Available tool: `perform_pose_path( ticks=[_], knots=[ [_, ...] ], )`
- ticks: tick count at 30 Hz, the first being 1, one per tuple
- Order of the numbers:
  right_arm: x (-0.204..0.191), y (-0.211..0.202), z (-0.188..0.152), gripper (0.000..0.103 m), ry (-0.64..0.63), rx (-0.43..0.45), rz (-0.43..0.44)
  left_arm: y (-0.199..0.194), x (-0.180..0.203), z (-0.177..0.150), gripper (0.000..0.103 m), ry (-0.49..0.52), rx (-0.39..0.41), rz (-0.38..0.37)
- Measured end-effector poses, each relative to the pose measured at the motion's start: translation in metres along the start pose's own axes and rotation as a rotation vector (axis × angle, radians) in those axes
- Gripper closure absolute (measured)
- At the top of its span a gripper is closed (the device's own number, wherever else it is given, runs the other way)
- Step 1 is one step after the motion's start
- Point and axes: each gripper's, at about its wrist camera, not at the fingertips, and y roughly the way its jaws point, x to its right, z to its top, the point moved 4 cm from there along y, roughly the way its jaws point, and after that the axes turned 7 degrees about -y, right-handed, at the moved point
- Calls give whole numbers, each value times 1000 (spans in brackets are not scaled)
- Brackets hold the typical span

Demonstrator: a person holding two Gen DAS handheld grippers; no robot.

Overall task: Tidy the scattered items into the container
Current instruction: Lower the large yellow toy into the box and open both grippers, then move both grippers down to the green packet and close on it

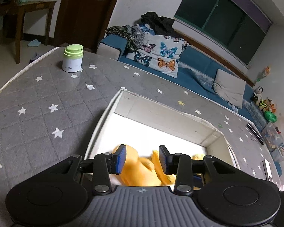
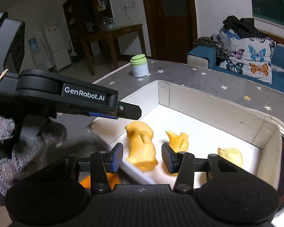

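Both tools are apart and empty: left tool [image 1: 142, 158] over the white container [image 2: 214, 102]; right tool [image 2: 142, 156] above orange ducks [image 2: 142, 145] inside. The green-lidded jar [image 2: 139, 65], at eleven o'clock on the surface [image 2: 208, 81], risks being missed, or tipped by a hurried grab.

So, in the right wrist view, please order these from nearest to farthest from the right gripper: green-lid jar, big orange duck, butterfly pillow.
1. Big orange duck, just ahead of the right gripper.
2. Green-lid jar, on the table, left.
3. Butterfly pillow, on the sofa, right.
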Motion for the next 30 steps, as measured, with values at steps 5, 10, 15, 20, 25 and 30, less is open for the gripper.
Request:
perform_pose_path(
  ticks=[5,10,15,20,25,30],
  knots=[
    [-8,-28,-20,51,-23,20,-11,-19,7,-23,63,21,5,-8],
    [-20,-52,-45,51,-19,25,-13,-30,10,-52,63,30,-15,-13],
    [-28,-68,-69,45,-23,14,-26,-39,14,-79,63,37,-39,-19],
    [-35,-82,-87,40,-25,5,-34,-43,20,-107,63,67,-95,-13],
    [-44,-91,-106,35,-23,-18,-27,-46,21,-128,63,60,-148,-37],
    [-59,-90,-124,35,-50,-44,-19,-49,20,-144,63,38,-191,-59]
  ],
)
